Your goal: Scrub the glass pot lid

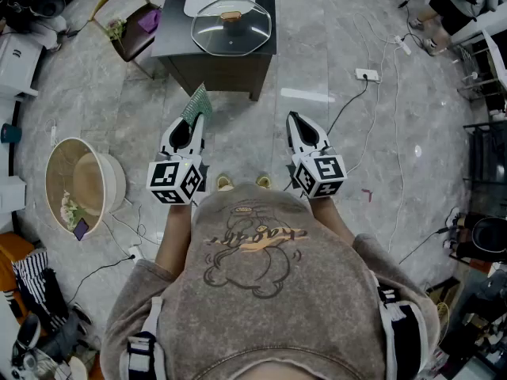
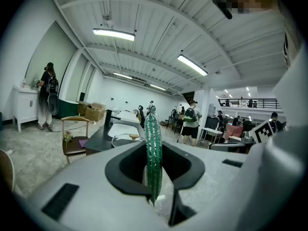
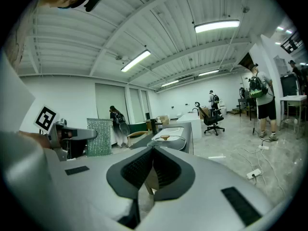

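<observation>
The glass pot lid (image 1: pixel 231 26) lies on the surface (image 1: pixel 173 30), with a chair (image 1: pixel 131 30) just left of it. Short of the surface, well apart from the lid, the left tongs (image 1: pixel 193 119) (a scouring pad (image 1: pixel 197 101) between their jaws) and the right tongs (image 1: pixel 294 118) hang side by side. A basket (image 1: pixel 59 169) sits on the floor (image 1: pixel 317 54) further left.

Open-plan office: desks (image 3: pixel 294 98), swivel chair (image 3: pixel 211 121)

The left gripper (image 1: pixel 196 122) fingers pinch a green pad (image 2: pixel 153 148); the right gripper (image 1: pixel 292 117) fingers are closed, empty.
</observation>
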A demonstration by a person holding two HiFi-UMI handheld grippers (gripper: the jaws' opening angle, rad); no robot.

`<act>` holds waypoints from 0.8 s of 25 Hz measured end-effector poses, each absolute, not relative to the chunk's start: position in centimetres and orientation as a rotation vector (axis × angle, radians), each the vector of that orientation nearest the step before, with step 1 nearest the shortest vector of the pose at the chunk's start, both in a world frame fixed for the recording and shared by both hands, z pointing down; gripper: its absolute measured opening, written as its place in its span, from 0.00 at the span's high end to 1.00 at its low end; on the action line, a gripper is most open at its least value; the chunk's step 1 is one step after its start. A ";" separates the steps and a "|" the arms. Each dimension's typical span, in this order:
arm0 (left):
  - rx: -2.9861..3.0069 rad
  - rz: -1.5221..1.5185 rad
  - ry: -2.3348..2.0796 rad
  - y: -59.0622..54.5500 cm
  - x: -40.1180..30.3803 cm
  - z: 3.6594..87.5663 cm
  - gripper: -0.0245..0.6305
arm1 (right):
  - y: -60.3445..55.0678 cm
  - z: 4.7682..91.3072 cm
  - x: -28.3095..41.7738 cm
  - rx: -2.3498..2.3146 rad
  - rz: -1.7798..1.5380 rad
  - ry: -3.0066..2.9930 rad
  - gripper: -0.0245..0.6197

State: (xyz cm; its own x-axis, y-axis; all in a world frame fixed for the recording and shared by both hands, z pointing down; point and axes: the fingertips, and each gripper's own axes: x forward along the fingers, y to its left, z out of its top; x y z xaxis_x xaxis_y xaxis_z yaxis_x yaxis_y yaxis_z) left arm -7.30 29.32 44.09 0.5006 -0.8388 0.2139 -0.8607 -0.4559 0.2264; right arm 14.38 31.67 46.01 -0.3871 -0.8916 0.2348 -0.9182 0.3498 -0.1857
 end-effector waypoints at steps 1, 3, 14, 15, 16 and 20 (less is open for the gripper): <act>2.445 0.099 -1.429 29.3 -7.4 44.1 0.83 | 31.6 46.0 14.3 1.681 0.436 -2.506 0.92; 2.445 0.094 -1.429 29.3 -7.5 44.1 0.83 | 31.7 46.0 14.0 1.677 0.429 -2.510 0.92; 2.467 0.090 -1.399 28.9 -10.1 44.0 0.83 | 32.3 45.7 10.7 1.675 0.408 -2.526 0.92; 2.471 0.087 -1.394 28.8 -10.4 44.1 0.83 | 32.4 45.8 10.4 1.679 0.403 -2.524 0.92; 2.474 0.081 -1.385 28.8 -10.7 44.2 0.83 | 32.4 45.9 10.1 1.683 0.394 -2.519 0.92; 2.486 0.057 -1.339 28.5 -11.9 44.5 0.83 | 32.5 46.4 8.8 1.709 0.360 -2.500 0.92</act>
State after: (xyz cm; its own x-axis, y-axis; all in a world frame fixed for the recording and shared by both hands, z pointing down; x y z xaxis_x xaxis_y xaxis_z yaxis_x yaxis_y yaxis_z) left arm -11.89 28.46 44.49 0.5608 -0.8075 0.1826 -0.8202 -0.5118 0.2557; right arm 8.82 32.46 46.43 -0.3691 -0.9060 0.2074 -0.9277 0.3455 -0.1418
